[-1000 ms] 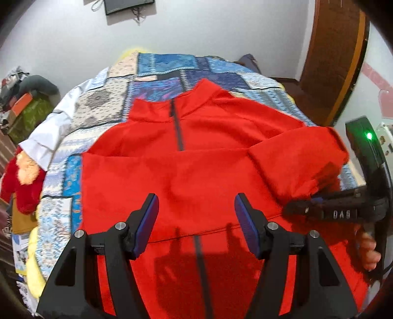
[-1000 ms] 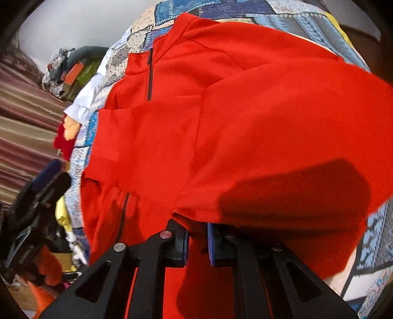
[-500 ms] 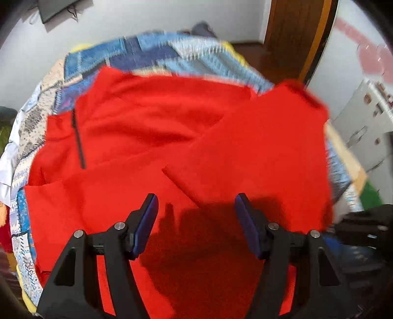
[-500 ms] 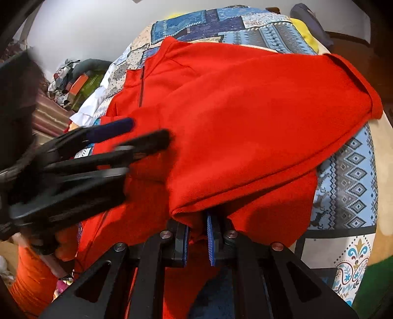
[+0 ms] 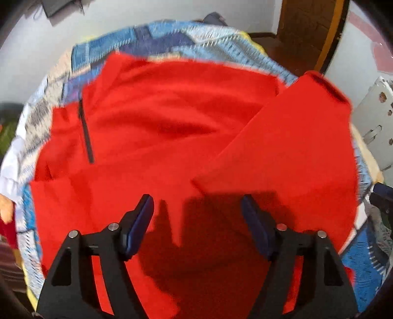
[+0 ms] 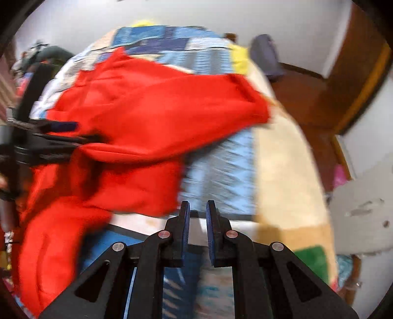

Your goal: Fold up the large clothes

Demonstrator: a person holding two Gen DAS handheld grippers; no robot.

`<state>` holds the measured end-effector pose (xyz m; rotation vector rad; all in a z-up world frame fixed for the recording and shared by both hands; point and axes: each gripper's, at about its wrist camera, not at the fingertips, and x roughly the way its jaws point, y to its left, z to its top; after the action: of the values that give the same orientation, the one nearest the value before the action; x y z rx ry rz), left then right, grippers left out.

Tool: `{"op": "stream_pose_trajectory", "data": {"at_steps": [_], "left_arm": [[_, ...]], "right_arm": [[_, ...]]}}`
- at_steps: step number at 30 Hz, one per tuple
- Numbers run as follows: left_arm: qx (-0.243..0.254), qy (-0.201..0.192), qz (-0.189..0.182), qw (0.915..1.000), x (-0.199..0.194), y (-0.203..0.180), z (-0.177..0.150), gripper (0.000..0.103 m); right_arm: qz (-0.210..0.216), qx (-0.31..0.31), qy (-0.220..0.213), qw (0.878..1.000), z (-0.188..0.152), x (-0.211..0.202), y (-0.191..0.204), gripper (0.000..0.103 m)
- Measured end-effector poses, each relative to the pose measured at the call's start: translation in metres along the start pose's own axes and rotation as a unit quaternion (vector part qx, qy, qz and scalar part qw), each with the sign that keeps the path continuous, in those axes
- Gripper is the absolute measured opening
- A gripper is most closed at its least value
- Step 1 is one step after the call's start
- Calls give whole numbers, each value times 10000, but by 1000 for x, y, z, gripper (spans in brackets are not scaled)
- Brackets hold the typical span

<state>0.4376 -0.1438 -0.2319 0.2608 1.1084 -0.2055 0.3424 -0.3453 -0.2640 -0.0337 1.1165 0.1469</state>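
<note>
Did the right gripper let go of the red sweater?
Yes. The right gripper has slid off the red sweater, rightward over the quilt, nothing between its jaws.

White walls [image 5: 172,22], wooden door [image 5: 309,32], patchwork-quilted bed [image 6: 216,169].

patchwork bedspread [image 5: 172,36] on bed; wooden door [image 6: 356,73]; white wall [image 5: 147,12].

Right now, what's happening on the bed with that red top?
A person with a gripper in each hand is folding a red zip-neck top spread on the patchwork bedspread. One sleeve lies folded across the body. The left gripper hangs over the top's lower part; its jaws have just been opening, with nothing between them. The right gripper is shut and empty, over the bedspread beside the top.
</note>
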Motion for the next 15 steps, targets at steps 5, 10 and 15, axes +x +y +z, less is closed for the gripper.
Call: {"op": "stream_pose_trajectory", "data": {"at_steps": [5, 10, 15], "left_arm": [[488, -556, -7, 9973, -44, -41, 24, 74], [861, -547, -444, 9938, -48, -101, 51, 78], [892, -9, -711, 9935, -5, -147, 74, 78]], "right_arm": [[4, 592, -49, 9982, -13, -14, -47, 8], [78, 1134, -277, 9931, -32, -32, -79, 8], [43, 1309, -278, 9910, -41, -31, -87, 8]]}}
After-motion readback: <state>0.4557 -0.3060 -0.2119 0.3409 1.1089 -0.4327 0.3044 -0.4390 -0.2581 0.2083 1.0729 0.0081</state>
